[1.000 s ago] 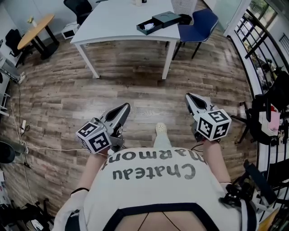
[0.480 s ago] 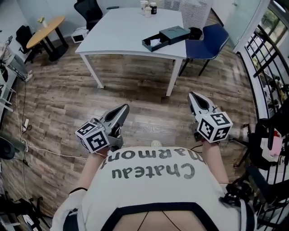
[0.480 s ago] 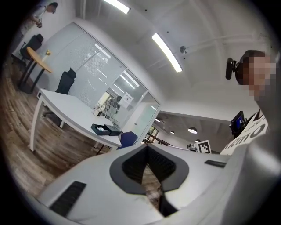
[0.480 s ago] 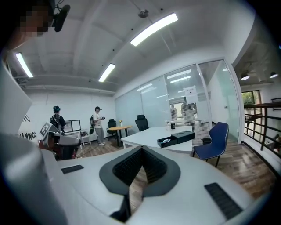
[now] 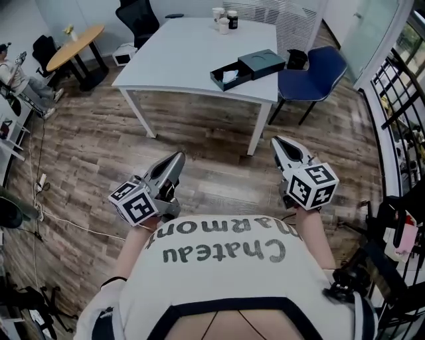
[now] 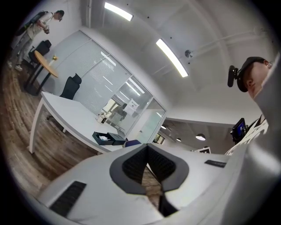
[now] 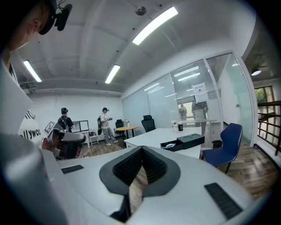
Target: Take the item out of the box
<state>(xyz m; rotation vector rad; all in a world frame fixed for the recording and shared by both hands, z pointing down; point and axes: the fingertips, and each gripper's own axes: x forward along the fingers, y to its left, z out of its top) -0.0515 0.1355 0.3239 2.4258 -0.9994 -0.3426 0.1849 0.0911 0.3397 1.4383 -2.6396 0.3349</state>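
Observation:
An open dark box (image 5: 229,75) with a white item (image 5: 229,76) inside lies near the right edge of the white table (image 5: 179,60); its lid (image 5: 262,63) rests beside it. Both grippers hang in front of the person's body over the wooden floor, well short of the table. My left gripper (image 5: 178,157) is shut and empty, its tip pointing at the table. My right gripper (image 5: 276,141) is shut and empty too. From the left gripper view the box (image 6: 105,138) is small and far, beyond the closed jaws. The right gripper view shows the box (image 7: 172,145) and its lid (image 7: 191,140).
A blue chair (image 5: 312,73) stands at the table's right end, near the box. Cups (image 5: 224,18) sit at the table's far edge. A black office chair (image 5: 136,16) and a round wooden table (image 5: 73,46) are at back left. A railing (image 5: 398,86) runs along the right.
The table and box have come closer and lower in the head view as the person moves toward them. Both grippers keep their place before the body, still shut.

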